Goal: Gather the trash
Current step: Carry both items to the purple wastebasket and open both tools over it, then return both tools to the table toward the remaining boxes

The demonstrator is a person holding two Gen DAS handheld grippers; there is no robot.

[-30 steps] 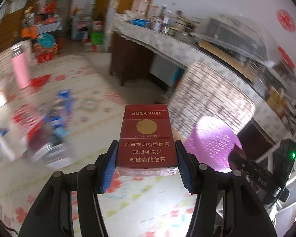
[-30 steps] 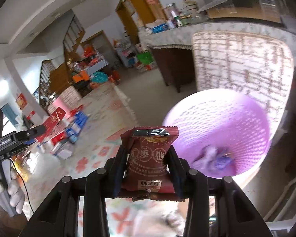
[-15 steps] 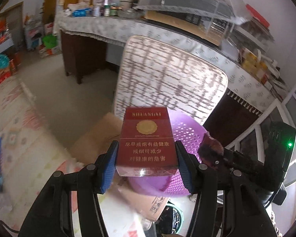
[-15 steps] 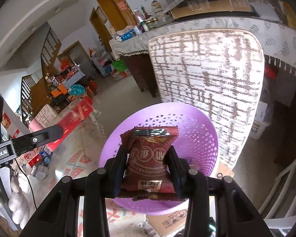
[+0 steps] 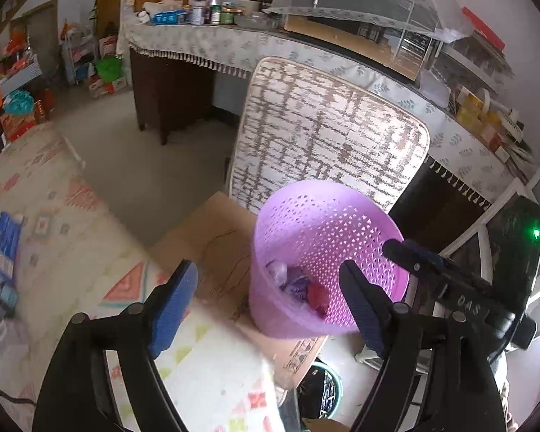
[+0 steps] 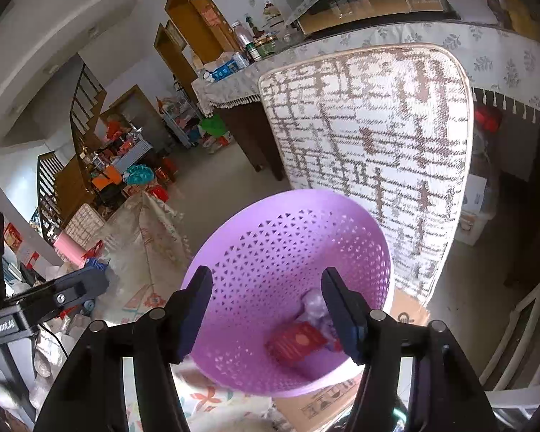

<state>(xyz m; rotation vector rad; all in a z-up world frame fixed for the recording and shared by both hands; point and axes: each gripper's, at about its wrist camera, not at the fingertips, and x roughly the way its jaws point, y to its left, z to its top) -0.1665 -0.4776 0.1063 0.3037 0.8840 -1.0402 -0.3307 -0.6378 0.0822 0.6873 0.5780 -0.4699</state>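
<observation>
A purple perforated waste basket (image 5: 342, 216) stands on a flat cardboard sheet; it also shows in the right wrist view (image 6: 270, 252). A red cigarette box (image 6: 296, 342) lies on its bottom beside crumpled purple and pale wrappers (image 6: 315, 302); red and purple trash (image 5: 316, 293) shows in the left wrist view too. My left gripper (image 5: 270, 306) is open and empty just left of and above the basket. My right gripper (image 6: 266, 309) is open and empty above the basket's mouth. The right gripper's fingers (image 5: 414, 257) reach over the rim from the right.
A patterned cushion board (image 5: 324, 136) leans behind the basket against a long counter (image 5: 205, 43) with bottles and jars. The cardboard sheet (image 5: 212, 237) lies on a patterned mat (image 5: 72, 223). Loose packets (image 5: 3, 248) lie on the mat at far left.
Both grippers have opened over the basket. The cigarette box has left my left gripper and the red snack packet my right; the box now lies in the basket.
</observation>
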